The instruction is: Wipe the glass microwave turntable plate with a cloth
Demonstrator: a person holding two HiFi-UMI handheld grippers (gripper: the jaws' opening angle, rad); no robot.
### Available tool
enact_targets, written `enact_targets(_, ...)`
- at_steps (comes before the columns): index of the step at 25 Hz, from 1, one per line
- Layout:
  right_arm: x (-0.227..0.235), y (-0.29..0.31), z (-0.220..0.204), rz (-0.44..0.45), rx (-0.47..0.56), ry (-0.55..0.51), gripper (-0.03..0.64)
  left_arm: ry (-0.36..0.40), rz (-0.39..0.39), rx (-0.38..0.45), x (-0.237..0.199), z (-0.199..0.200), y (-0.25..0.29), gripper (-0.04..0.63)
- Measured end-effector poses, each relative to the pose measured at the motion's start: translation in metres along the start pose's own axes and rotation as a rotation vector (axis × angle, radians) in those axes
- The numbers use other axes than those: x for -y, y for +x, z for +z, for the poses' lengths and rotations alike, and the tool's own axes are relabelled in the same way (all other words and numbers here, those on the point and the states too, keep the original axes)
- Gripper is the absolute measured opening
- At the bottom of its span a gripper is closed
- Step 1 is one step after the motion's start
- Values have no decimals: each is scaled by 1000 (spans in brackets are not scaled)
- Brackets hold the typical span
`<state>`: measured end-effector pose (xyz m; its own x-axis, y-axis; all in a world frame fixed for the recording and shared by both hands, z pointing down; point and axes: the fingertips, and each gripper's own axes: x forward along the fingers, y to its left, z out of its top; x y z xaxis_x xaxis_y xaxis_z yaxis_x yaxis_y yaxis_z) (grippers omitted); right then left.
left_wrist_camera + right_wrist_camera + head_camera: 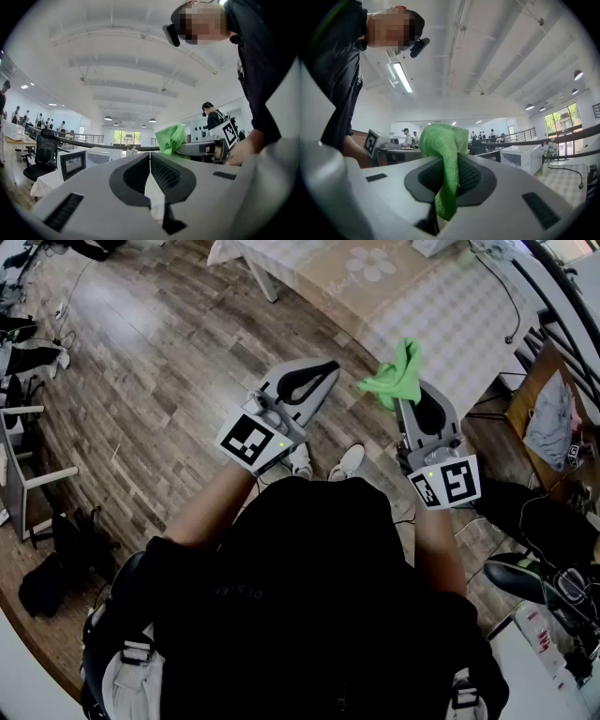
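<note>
My right gripper [412, 390] is shut on a bright green cloth [397, 377], which bunches above the jaw tips and hangs down between the pads in the right gripper view [443, 154]. My left gripper [328, 368] is held beside it at about the same height, its jaws shut together with nothing between them [149, 157]. The left gripper view also catches the cloth [171, 138] and the right gripper [201, 148] to its right. Both grippers are raised in front of the person, above the wooden floor. No glass turntable plate shows in any view.
A table with a checked cloth [450, 306] stands ahead. A white microwave [520, 159] sits on it, also seen in the left gripper view [72, 164], beside a small vase of flowers [548, 152]. A chair [28, 474] and bags lie at left, desks and gear at right.
</note>
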<state>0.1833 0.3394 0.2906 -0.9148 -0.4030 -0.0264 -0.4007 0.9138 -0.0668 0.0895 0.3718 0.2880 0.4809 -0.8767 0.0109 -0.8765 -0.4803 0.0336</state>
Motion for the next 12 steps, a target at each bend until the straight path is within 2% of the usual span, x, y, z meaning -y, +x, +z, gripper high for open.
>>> enact_targets(8,6,-10,4,-19,-20,-71,57,30,10,3,14,2,7,21)
enact_targets(12,17,-11,7,-39,-17,-70,58,46,21,11,17,3,17,21)
